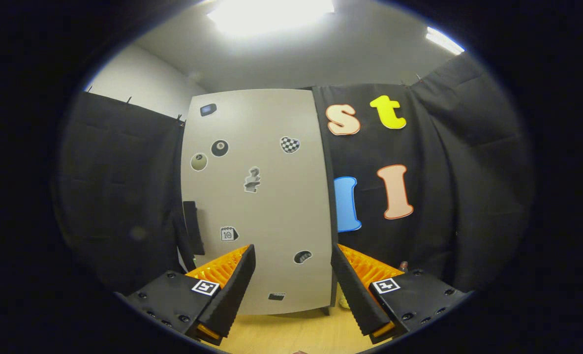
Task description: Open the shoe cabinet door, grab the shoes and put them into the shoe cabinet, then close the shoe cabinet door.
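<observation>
A tall pale grey shoe cabinet [266, 206] stands upright beyond my fingers, against the black booth wall. Its door [271, 147] is closed and covered with several small stickers. A dark vertical handle [193, 227] sits on the door's left edge, just ahead of my left finger. My gripper [293, 258] is open, with nothing between its fingers, and it points at the lower part of the door. The two fingers frame the door's bottom half.
Light wooden floor [291, 334] runs under the cabinet and below my fingers. Black cloth wall hangs on both sides of the cabinet. A small object [344, 301] lies on the floor by the cabinet's right foot, partly hidden behind my right finger.
</observation>
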A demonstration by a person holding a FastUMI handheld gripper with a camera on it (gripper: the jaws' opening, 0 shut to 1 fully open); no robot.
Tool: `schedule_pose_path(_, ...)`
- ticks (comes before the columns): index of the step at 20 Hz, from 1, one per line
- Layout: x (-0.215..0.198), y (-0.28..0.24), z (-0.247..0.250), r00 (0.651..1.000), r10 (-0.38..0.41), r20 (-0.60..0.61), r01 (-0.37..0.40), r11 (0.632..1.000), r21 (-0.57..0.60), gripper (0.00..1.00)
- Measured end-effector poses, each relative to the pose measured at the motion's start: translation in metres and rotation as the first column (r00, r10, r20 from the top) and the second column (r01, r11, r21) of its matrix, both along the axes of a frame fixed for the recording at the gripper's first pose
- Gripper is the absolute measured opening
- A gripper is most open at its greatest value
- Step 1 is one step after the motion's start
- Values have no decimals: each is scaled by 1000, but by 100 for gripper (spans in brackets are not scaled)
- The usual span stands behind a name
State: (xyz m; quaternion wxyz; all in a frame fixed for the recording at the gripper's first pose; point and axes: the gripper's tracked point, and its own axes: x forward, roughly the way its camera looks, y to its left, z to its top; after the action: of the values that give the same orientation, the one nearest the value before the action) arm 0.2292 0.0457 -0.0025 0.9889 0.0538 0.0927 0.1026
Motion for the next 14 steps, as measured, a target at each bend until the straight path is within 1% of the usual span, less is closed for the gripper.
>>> schedule_pose_path(4,-22,-50,-2,997,-80,-2,80,996,-32,97)
schedule_pose_path(8,-35,-82,-6,990,-139,-4,138,989,-52,97)
schedule_pose_path(10,-41,-90,-9,988,-154,-6,153,987,-50,97)
schedule_pose_path(14,-46,-98,-11,987,-157,-15,157,987,-42,97)
